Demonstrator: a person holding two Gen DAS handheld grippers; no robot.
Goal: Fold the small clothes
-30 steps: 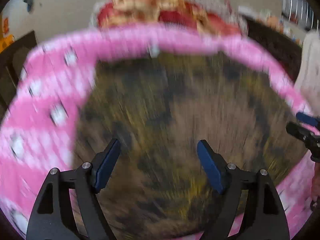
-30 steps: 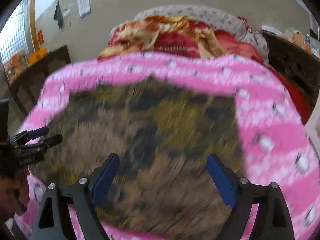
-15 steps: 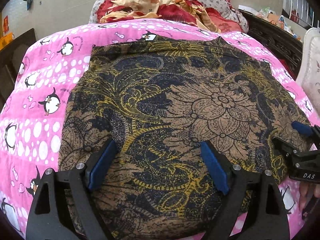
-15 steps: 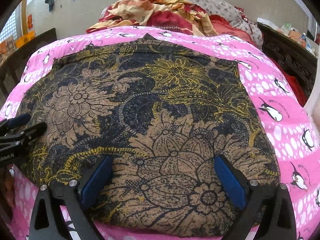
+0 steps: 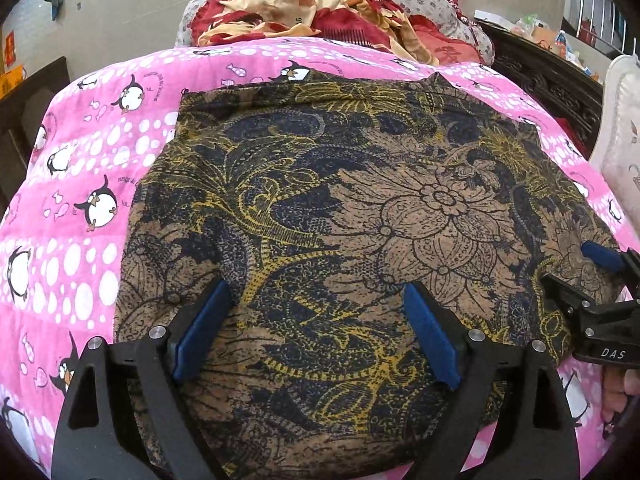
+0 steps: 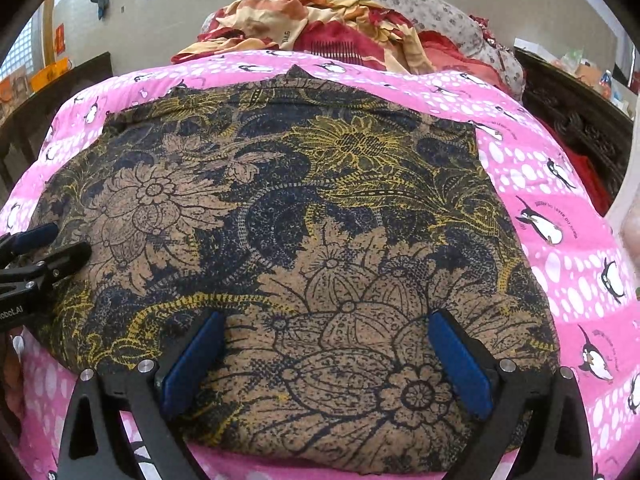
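Left gripper (image 5: pixel 316 320): jaws spread wide, nothing pinched; blue pads (image 5: pixel 202 330) over the garment's near half
Right gripper (image 6: pixel 326 350): jaws wide apart, empty; above the near hem
Floral garment (image 5: pixel 340 216): brown, navy and yellow print; spread flat on the pink penguin quilt (image 5: pixel 92 168)
Background: crumpled red-and-cream bedding (image 6: pixel 320 32) beyond the quilt

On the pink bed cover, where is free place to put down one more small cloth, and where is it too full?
Bare strips of the pink penguin cover lie left of the floral garment, and right of it too, seen from the right wrist. A narrower band lies between its far edge and the red-and-cream heap of bedding. The middle is taken by the garment, with both claws over its near edge.
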